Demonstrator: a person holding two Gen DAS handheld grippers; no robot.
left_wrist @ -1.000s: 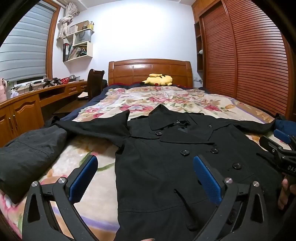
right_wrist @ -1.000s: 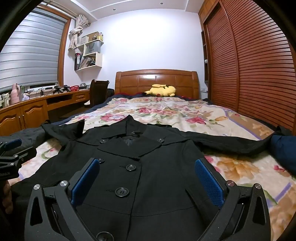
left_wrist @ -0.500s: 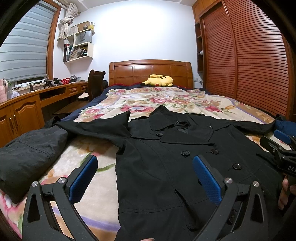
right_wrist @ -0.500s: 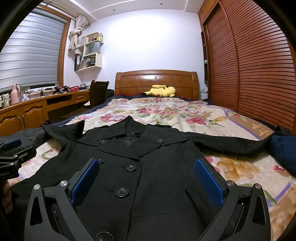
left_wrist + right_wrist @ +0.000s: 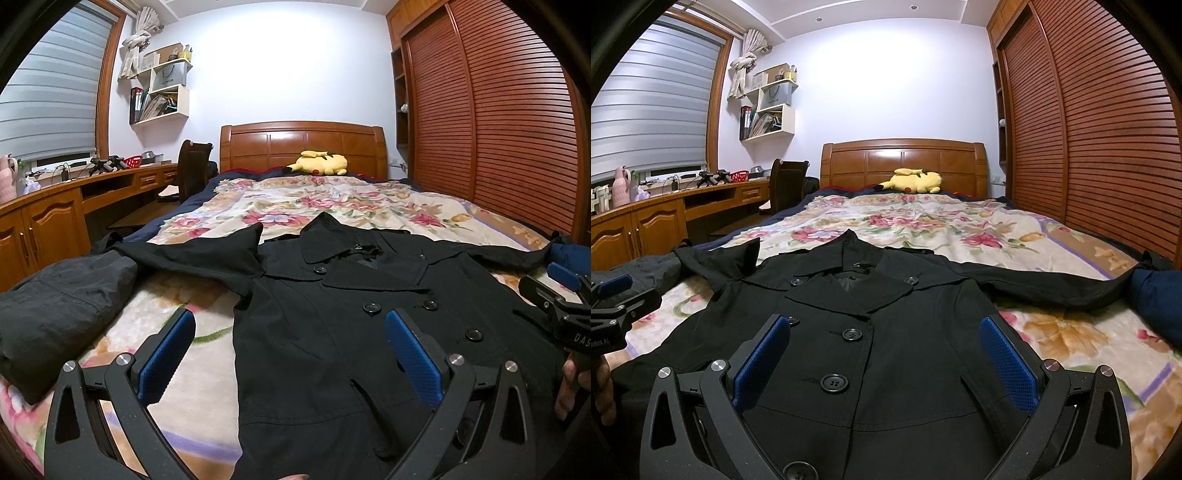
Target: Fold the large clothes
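Note:
A black double-breasted coat (image 5: pixel 332 332) (image 5: pixel 871 332) lies face up on the floral bedspread (image 5: pixel 332 199) (image 5: pixel 960 225), collar toward the headboard and both sleeves spread sideways. My left gripper (image 5: pixel 290 354) hovers open over the coat's lower left edge, nothing between its blue pads. Over the coat's front, near its buttons, my right gripper (image 5: pixel 884 362) is open and empty too. Each view catches the other gripper at its edge: the right gripper (image 5: pixel 565 295) with a hand below it, and the left gripper (image 5: pixel 613 299).
A dark grey folded garment (image 5: pixel 55 310) lies on the bed's left edge. A navy item (image 5: pixel 1156 299) sits by the right sleeve end. A yellow plush toy (image 5: pixel 319 162) rests at the headboard. A wooden desk (image 5: pixel 55 206) and chair (image 5: pixel 194 170) stand left, a slatted wardrobe (image 5: pixel 498 129) right.

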